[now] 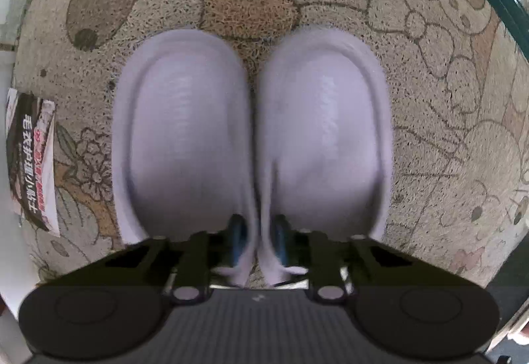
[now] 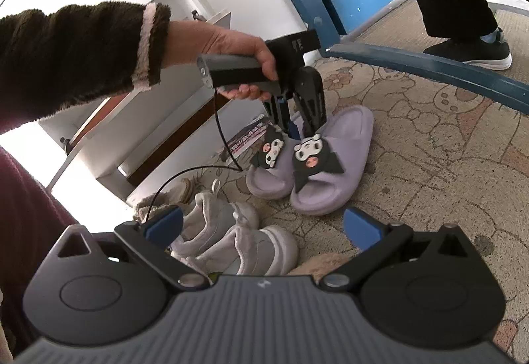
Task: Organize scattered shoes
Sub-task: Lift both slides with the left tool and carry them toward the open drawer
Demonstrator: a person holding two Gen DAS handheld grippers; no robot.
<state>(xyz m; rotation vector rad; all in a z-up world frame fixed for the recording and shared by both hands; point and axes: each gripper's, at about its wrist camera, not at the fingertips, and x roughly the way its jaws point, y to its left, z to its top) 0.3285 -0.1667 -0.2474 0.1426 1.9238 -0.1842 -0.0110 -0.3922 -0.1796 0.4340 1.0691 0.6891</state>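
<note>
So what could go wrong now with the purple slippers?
The left gripper pinches both purple slippers together by their inner edges only, so one might slip out when lifted. They could also bump the white sneakers lying close by. The dangling black cable might snag on a cartoon charm.

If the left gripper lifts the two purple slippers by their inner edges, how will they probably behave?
The purple slippers look like thick moulded foam, so probably light. The left gripper pinches both inner walls together; these look squeezed thin, so likely soft and springy. Held at the heels only, the toes may hang down or spread apart.
</note>
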